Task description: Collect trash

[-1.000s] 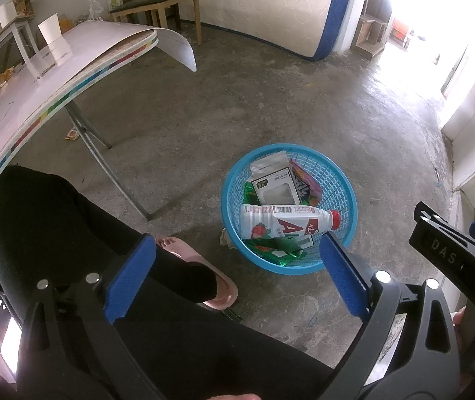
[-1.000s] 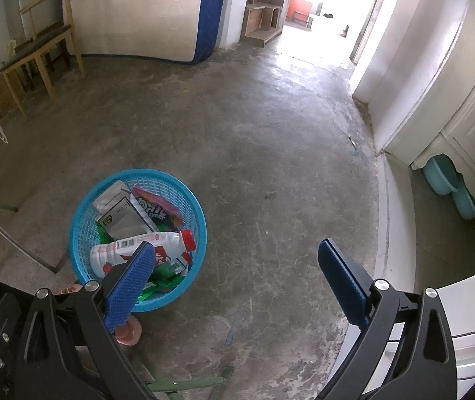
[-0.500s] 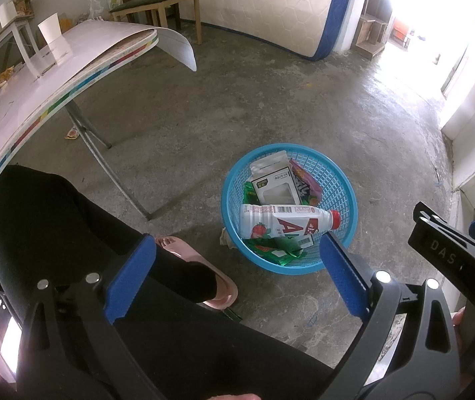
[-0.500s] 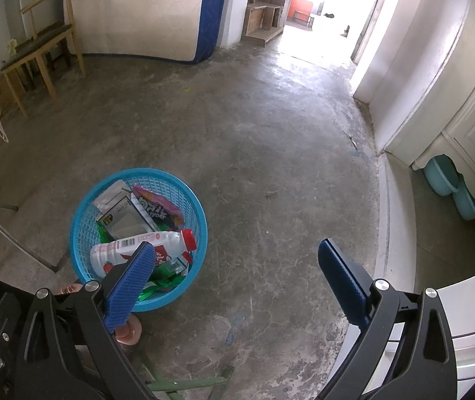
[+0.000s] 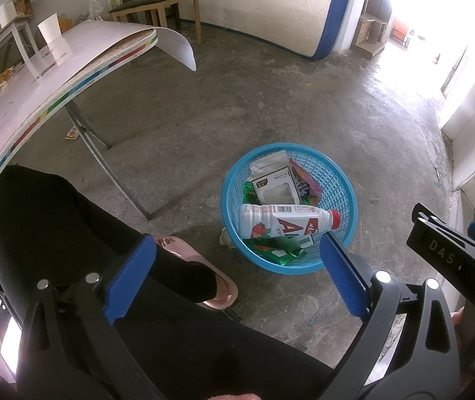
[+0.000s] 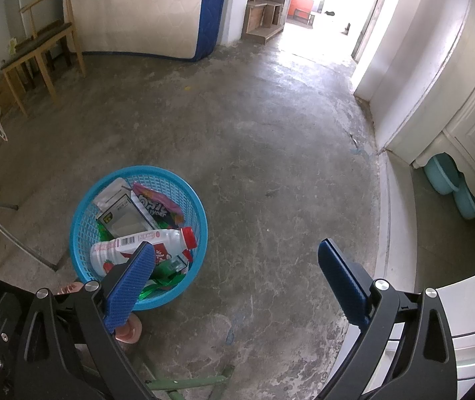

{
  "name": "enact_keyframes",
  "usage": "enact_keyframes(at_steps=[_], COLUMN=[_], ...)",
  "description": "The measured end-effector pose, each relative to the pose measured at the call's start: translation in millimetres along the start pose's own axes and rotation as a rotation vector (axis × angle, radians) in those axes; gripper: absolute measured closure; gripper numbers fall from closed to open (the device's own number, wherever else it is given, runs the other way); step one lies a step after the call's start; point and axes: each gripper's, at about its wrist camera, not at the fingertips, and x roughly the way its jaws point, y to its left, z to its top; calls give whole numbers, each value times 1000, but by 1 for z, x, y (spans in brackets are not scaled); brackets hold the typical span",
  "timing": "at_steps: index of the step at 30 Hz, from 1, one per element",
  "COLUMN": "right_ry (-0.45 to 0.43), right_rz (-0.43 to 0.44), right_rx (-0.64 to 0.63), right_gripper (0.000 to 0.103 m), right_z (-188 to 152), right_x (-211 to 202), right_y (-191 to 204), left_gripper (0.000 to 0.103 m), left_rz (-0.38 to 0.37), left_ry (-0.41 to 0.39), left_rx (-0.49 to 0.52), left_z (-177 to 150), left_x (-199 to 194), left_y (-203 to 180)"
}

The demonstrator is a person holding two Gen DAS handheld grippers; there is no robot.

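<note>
Both grippers' jaws wide, empty.

My left gripper (image 5: pixel 237 273) and right gripper (image 6: pixel 235 278) have black frames, blue bumpy pads and shiny round screws. I wear black trousers (image 5: pixel 70 233) and a pink slipper (image 5: pixel 200 266).
</note>
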Motion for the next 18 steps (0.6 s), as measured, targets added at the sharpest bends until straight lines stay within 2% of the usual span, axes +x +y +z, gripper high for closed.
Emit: enact_keyframes(at_steps=[18], right_ry=[21], right_rz=[-10], right_rx=[-8], right_gripper=[8], right_z=[-4], right_x=[6], right_y=[0], left_gripper=[8], left_rz=[3], left_ry=[5], left_rx=[1], left_z=[-3], left_x=[0], left_y=[-2])
